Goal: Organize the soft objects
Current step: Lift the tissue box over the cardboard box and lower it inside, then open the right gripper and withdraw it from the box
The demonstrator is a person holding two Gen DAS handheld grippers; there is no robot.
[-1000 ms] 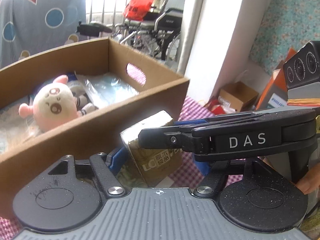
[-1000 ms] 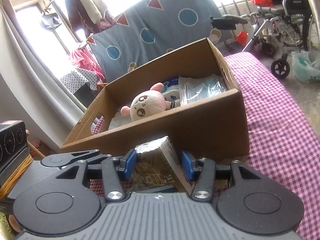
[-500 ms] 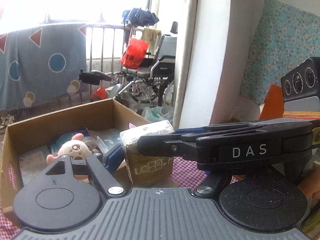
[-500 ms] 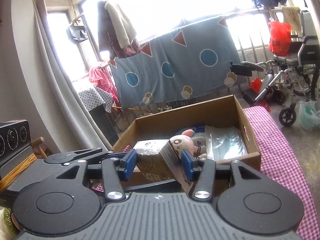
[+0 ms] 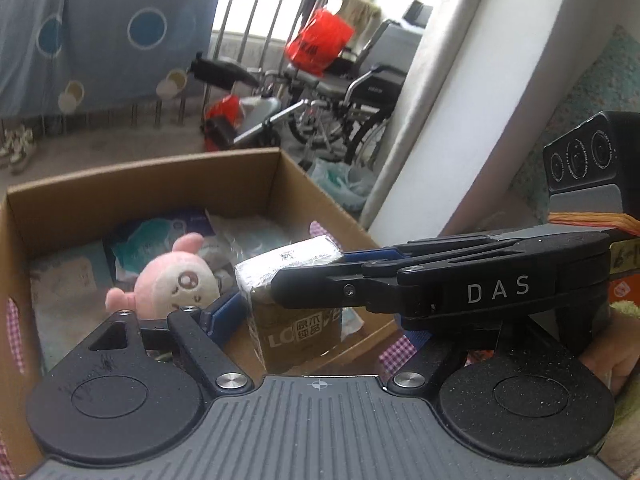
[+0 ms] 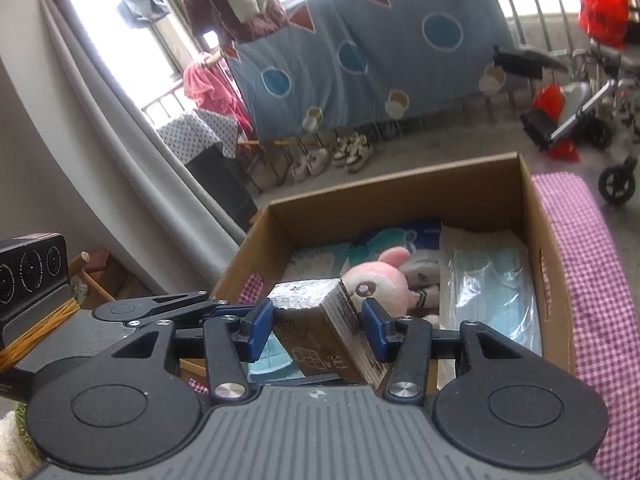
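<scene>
The left gripper and right gripper both clamp the brown plastic-wrapped tissue pack, blue pads pressed to its sides. Half a second ago it was held level with the open brown cardboard box; now both cameras tilt downward and the pack hangs over the box's near edge, just beside the pink plush toy and clear plastic packets inside.
</scene>
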